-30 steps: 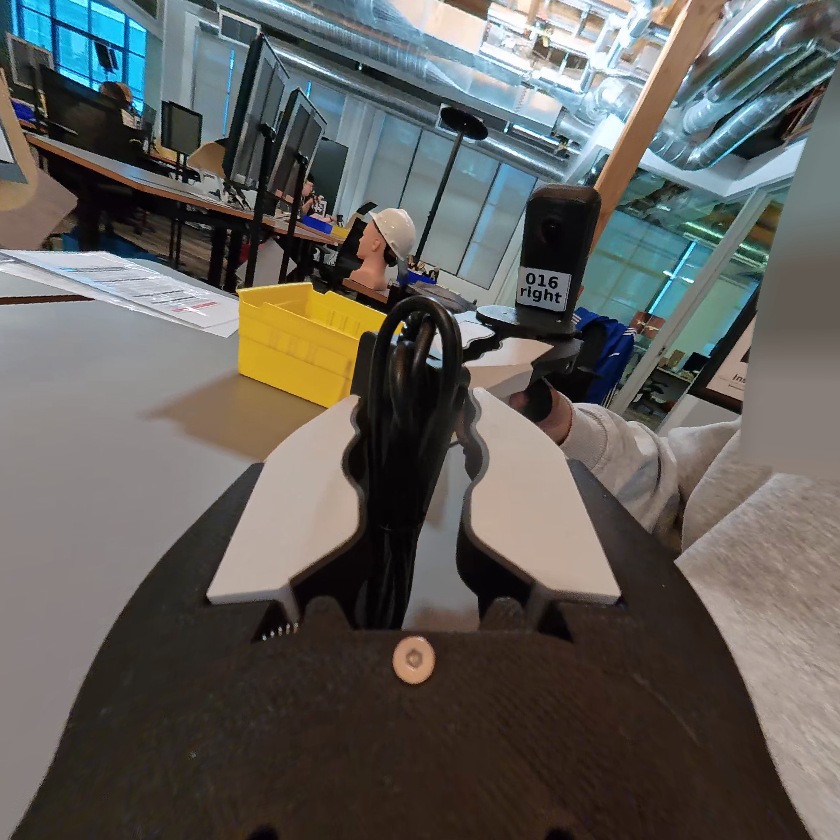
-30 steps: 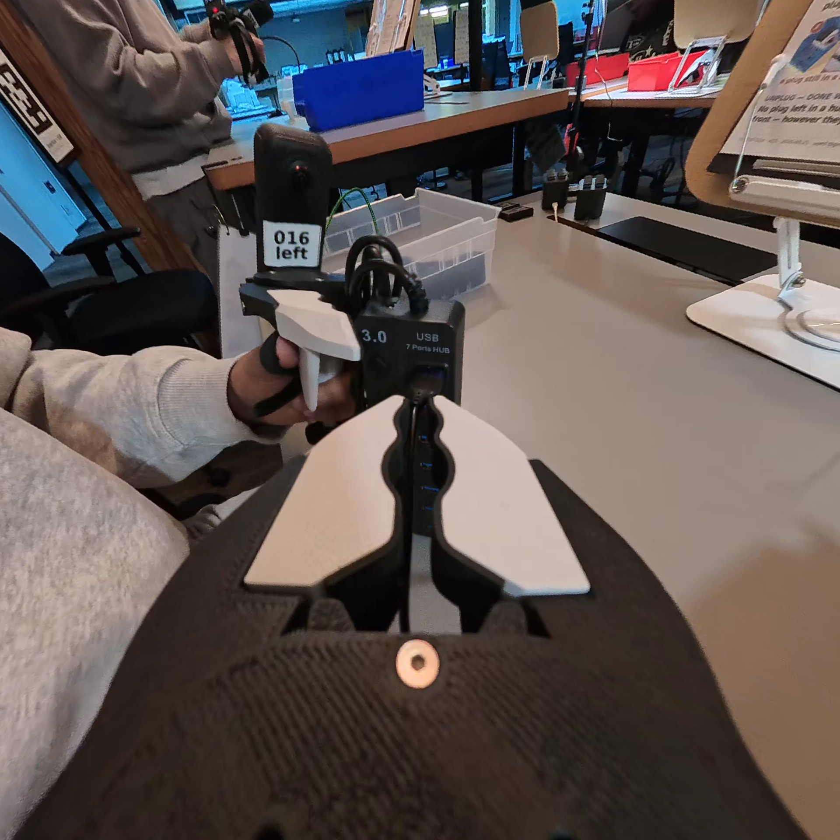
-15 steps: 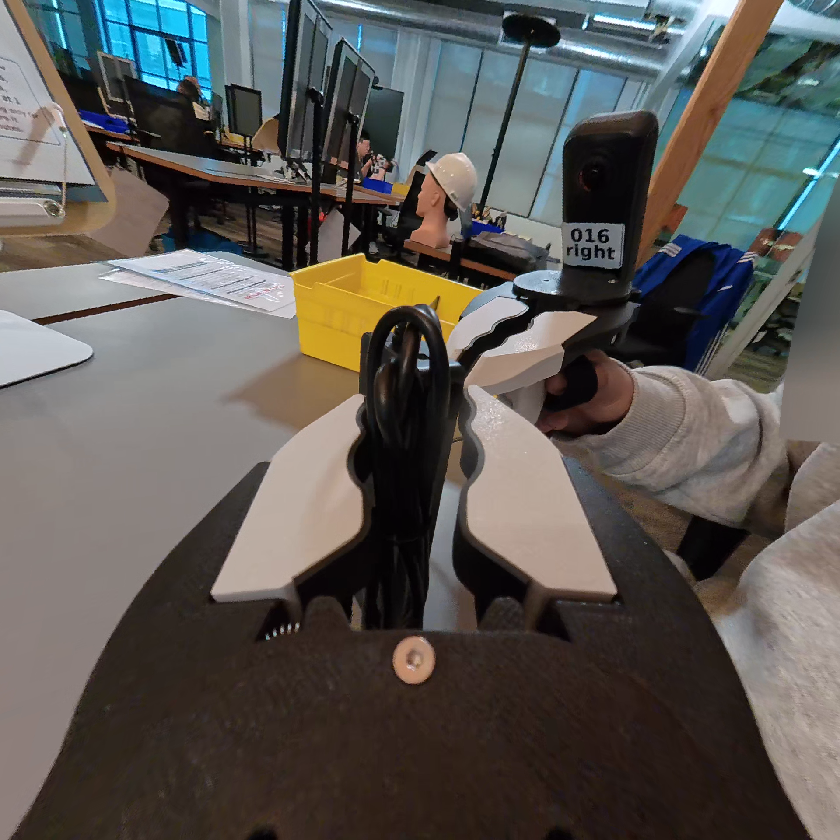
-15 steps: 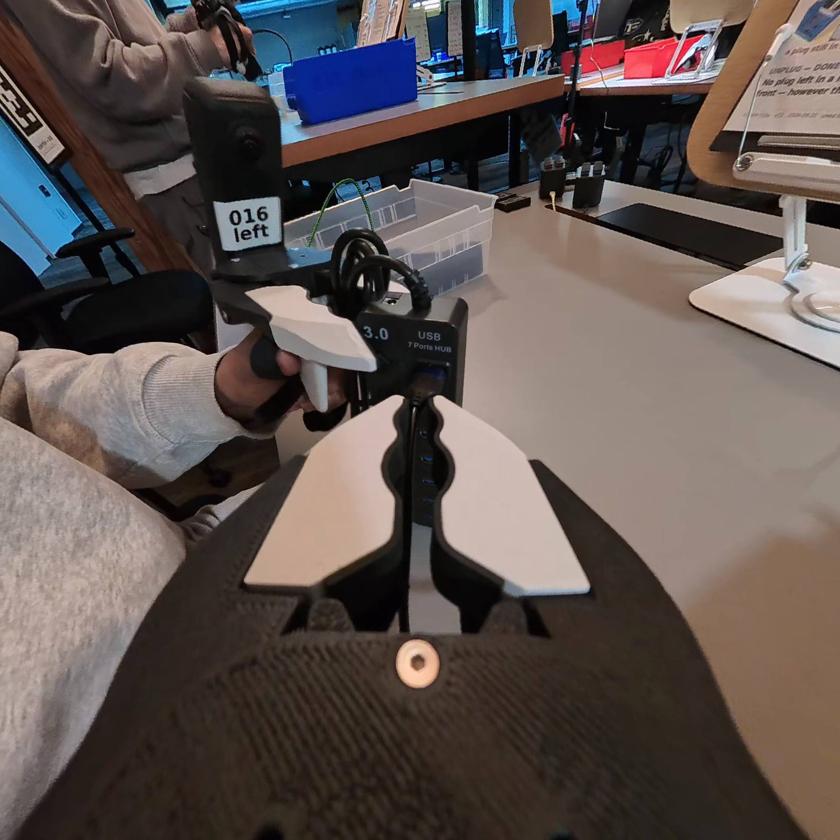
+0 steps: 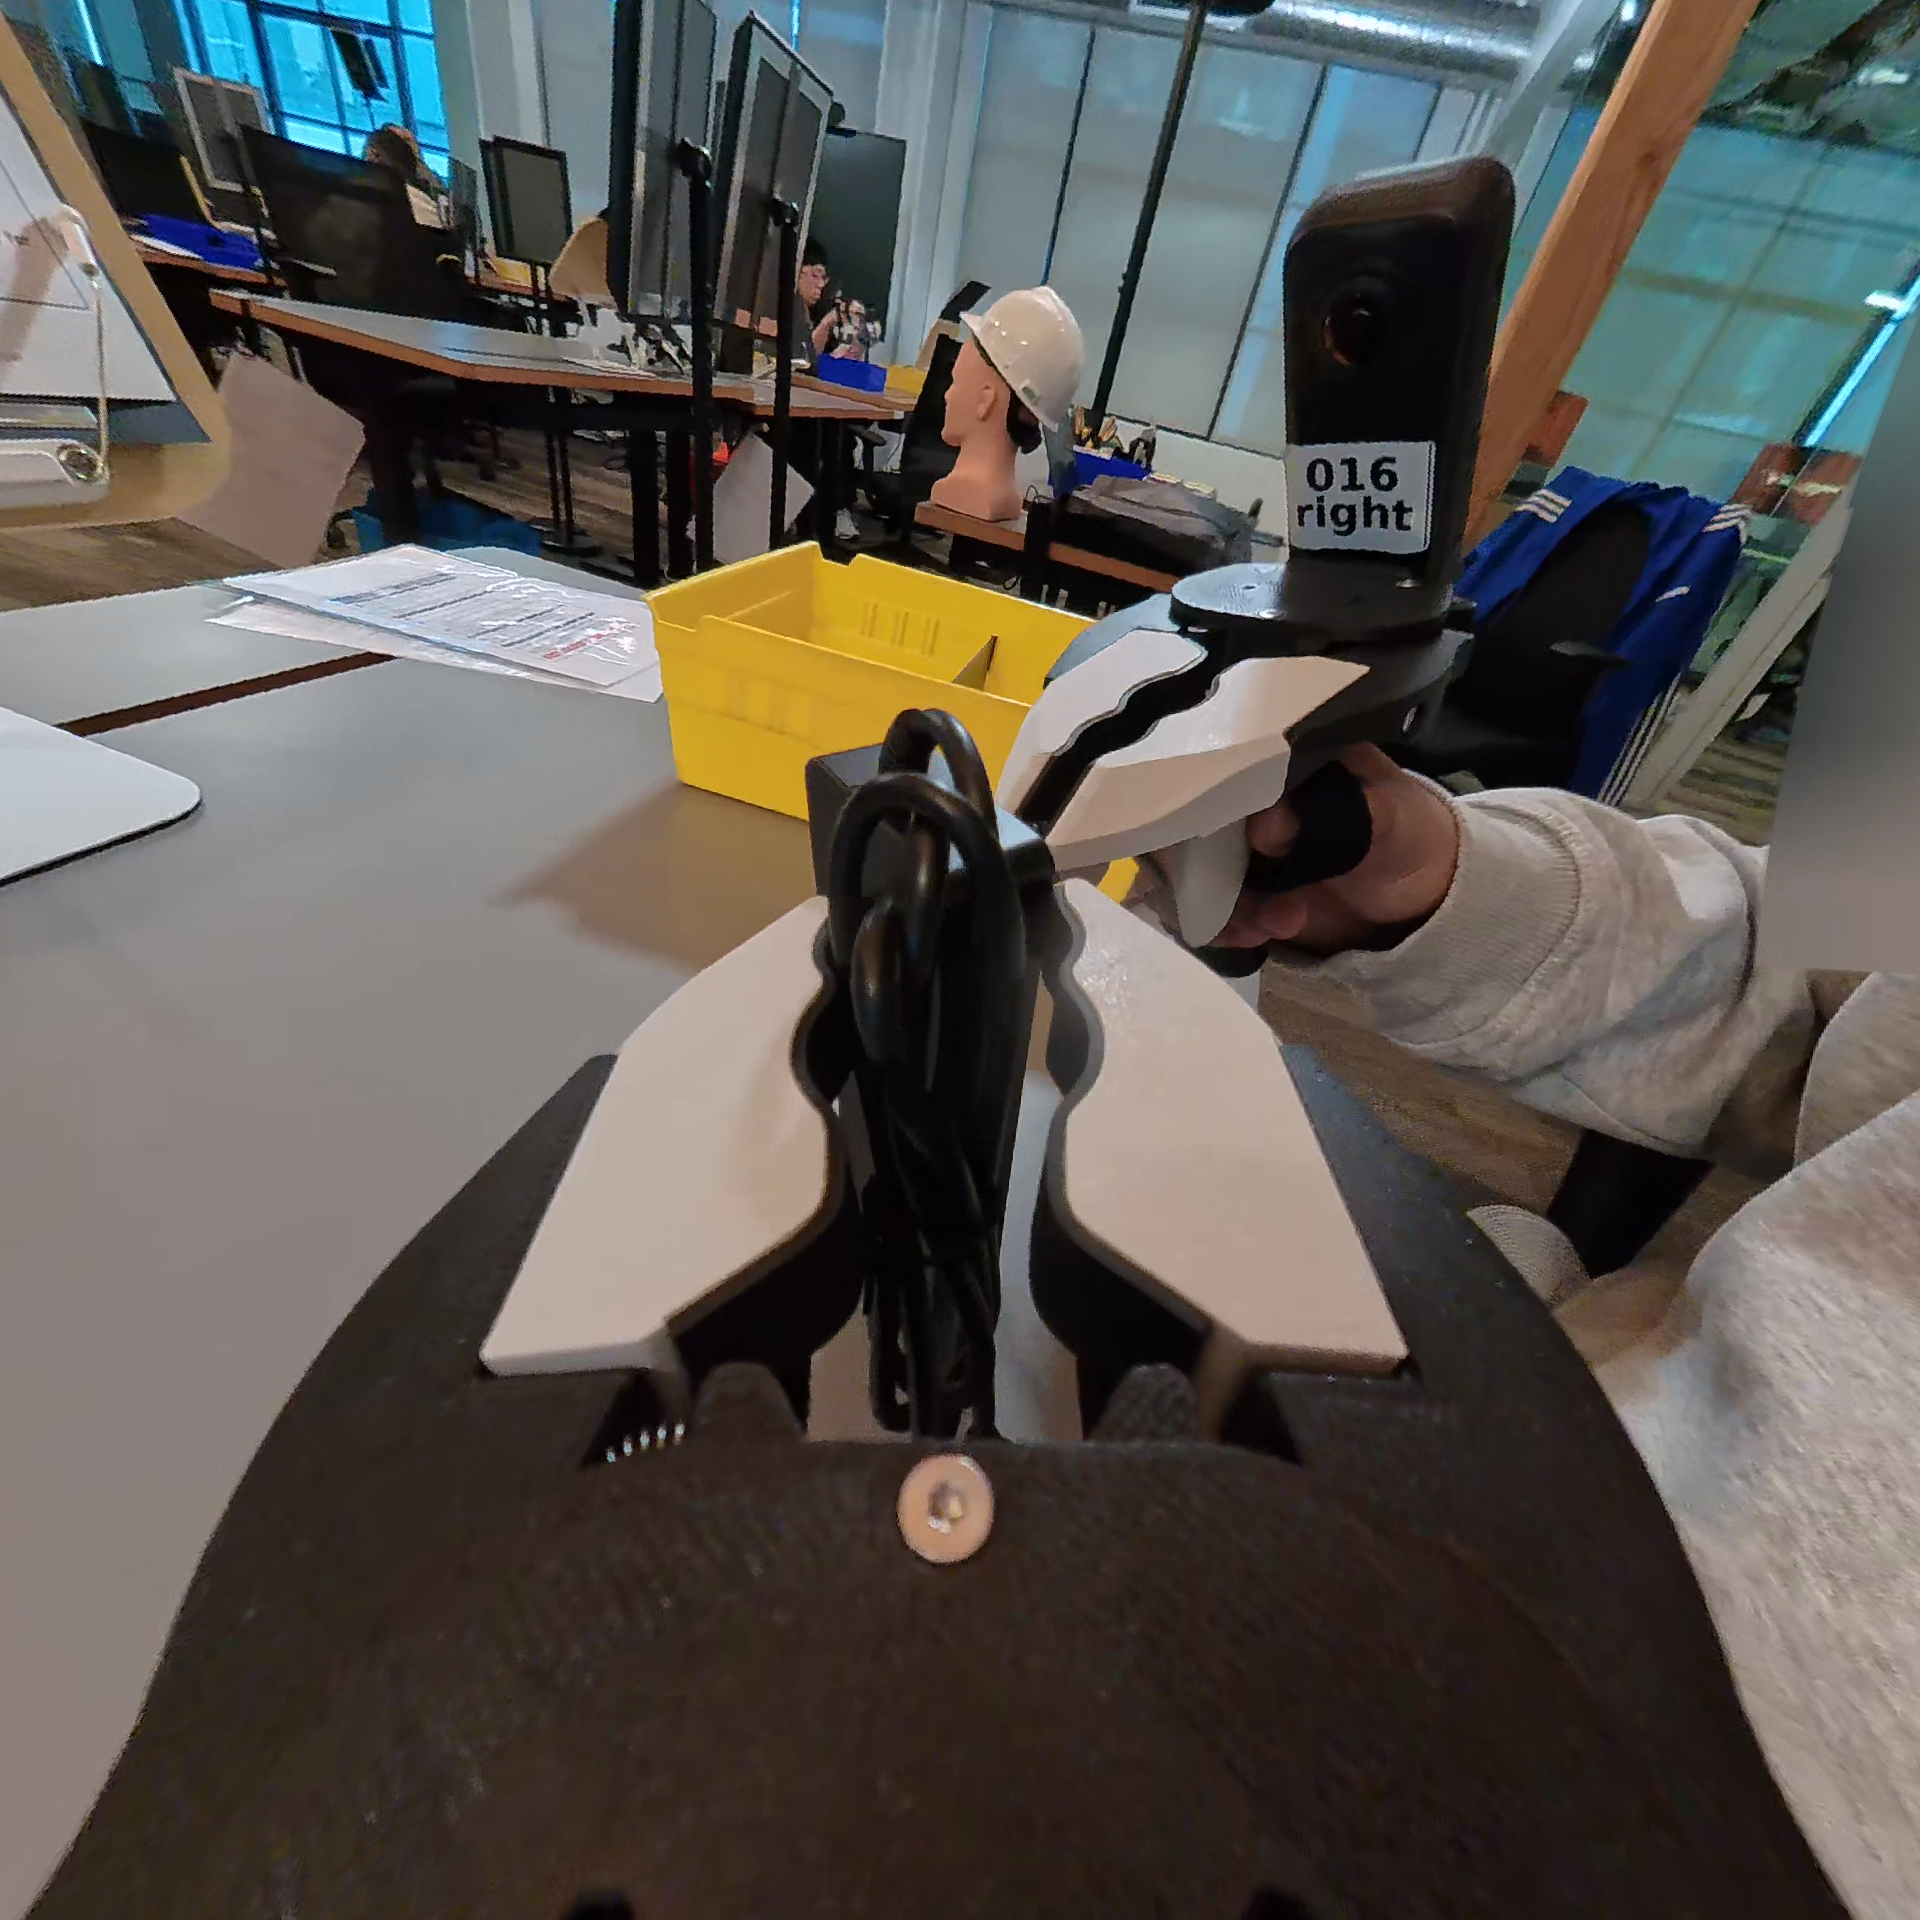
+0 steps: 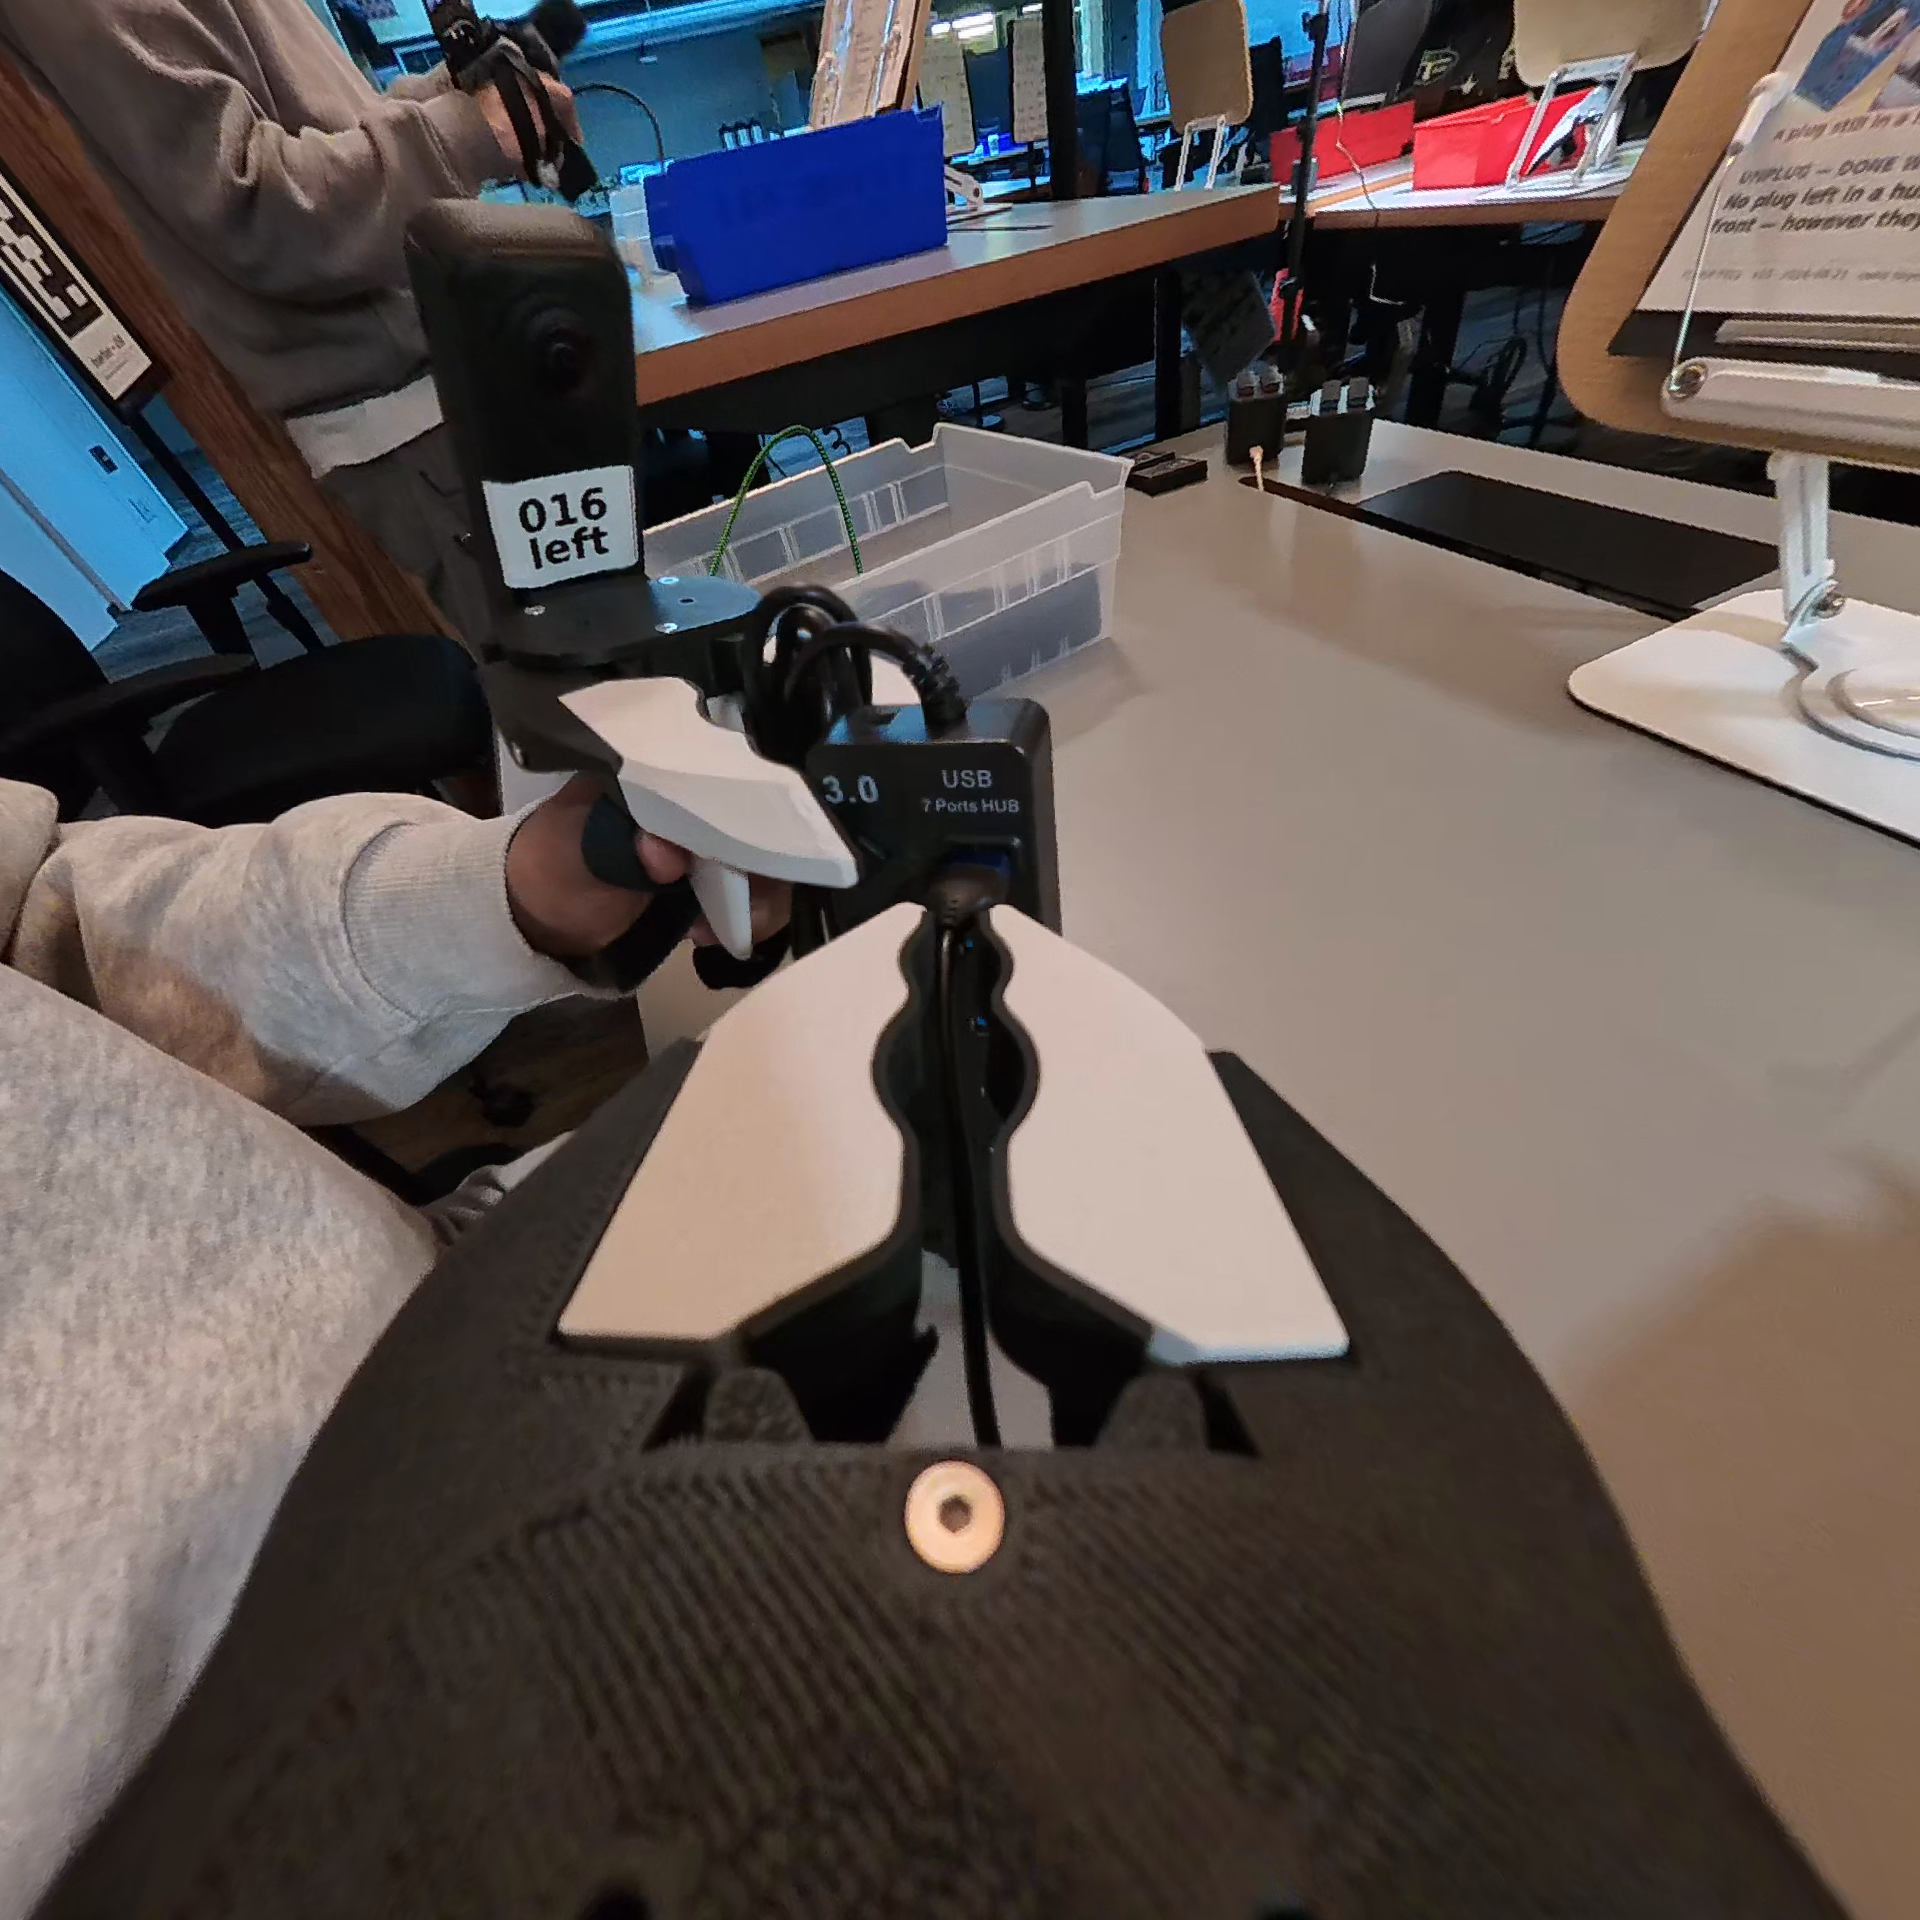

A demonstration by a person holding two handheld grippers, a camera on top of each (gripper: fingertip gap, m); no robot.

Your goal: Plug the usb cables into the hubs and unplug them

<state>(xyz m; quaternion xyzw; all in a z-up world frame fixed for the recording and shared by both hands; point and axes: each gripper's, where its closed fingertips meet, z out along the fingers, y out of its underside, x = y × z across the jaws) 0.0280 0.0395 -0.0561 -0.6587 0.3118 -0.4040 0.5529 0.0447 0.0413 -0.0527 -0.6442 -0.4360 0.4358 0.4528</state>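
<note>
Here the left gripper (image 5: 935,935) is clamped on the black hub (image 6: 935,800) and the coil (image 5: 925,1039) of black cord bundled against it; hub stands upright between the white fingers (image 5: 707,1122), lifted off the grey table (image 5: 312,935). Right gripper (image 6: 951,920) is pinched shut on a thin black cable (image 6: 961,1195), which runs back between its fingers (image 6: 1132,1143). The cable's plug (image 6: 971,878) sits at the hub's top blue port, just past the right fingertips; cannot tell how far in it is seated. Grippers meet nearly at right angles, tips almost touching at the hub. Each is held by a hand (image 5: 1340,862) in a grey sleeve. Beyond the hub: yellow bin (image 5: 831,675) on one side, clear bin (image 6: 935,540) on the other, white stand base (image 6: 1745,696) further right on the table.
</note>
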